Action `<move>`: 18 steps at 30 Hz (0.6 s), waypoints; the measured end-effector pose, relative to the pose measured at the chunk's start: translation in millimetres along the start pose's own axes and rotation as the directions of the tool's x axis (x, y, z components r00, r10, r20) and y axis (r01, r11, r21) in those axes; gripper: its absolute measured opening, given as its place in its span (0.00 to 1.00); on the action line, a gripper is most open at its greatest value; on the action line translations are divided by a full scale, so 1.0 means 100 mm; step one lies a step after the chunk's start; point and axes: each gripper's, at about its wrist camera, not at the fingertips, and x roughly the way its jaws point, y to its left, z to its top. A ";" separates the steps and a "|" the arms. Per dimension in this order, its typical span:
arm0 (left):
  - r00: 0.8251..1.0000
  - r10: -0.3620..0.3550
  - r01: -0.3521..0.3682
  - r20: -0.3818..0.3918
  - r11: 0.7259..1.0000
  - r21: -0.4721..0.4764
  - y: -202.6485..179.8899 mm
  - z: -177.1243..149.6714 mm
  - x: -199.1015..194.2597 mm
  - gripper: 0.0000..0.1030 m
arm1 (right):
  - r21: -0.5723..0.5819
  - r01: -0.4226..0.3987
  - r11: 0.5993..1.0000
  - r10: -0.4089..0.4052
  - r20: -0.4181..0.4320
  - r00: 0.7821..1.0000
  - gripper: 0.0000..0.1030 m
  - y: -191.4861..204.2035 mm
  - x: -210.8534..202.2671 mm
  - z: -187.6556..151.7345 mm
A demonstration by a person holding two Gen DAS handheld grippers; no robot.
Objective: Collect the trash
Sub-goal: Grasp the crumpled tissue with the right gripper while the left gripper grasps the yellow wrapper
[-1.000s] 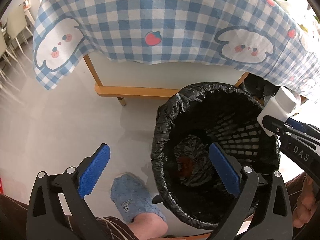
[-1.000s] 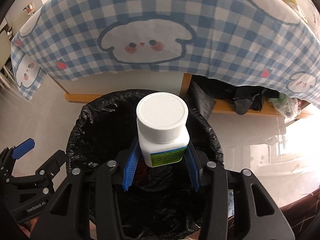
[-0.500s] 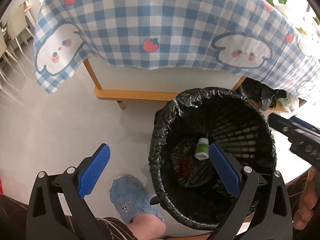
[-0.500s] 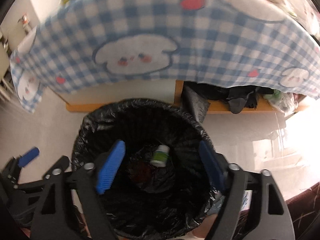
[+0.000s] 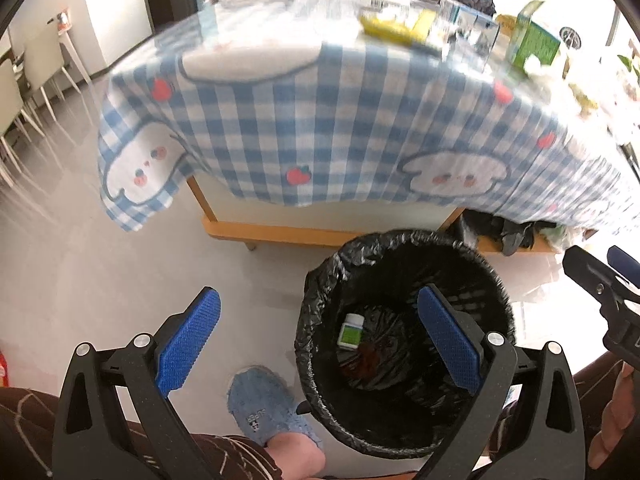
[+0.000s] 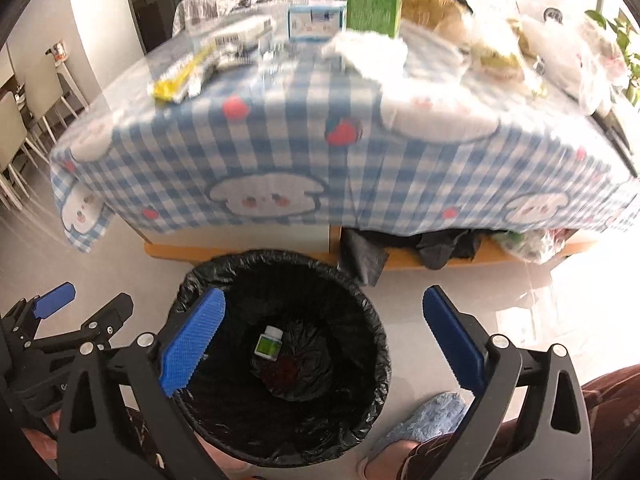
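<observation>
Two claws: left claw and right claw stood wide open, empty; the right one had just been opening.
Bottle: lay in bin; likely light, stiff, smooth.
Next trash: wrapper on surface, far left; probably soft, take its edge.

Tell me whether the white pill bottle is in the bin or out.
In: the pill bottle lies on its side at the bottom of the black-lined bin.

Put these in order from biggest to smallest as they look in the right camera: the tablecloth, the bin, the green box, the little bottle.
1. Tablecloth
2. Bin
3. Green box
4. Bottle

The box stands far back on the table and the bottle lies deep in the bin, so their true sizes are unsure.
</observation>
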 end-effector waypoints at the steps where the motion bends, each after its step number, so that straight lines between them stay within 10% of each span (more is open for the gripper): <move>1: 1.000 -0.007 0.007 0.001 1.000 -0.003 0.00 0.03 -0.04 0.94 | -0.002 0.004 1.000 -0.004 0.011 1.000 0.93 -0.01 -0.06 0.03; 18: 0.995 -0.057 0.049 0.076 0.992 0.113 -0.42 0.91 -0.57 0.94 | -0.022 0.018 1.000 -0.014 0.144 0.989 0.89 -0.25 -0.65 0.80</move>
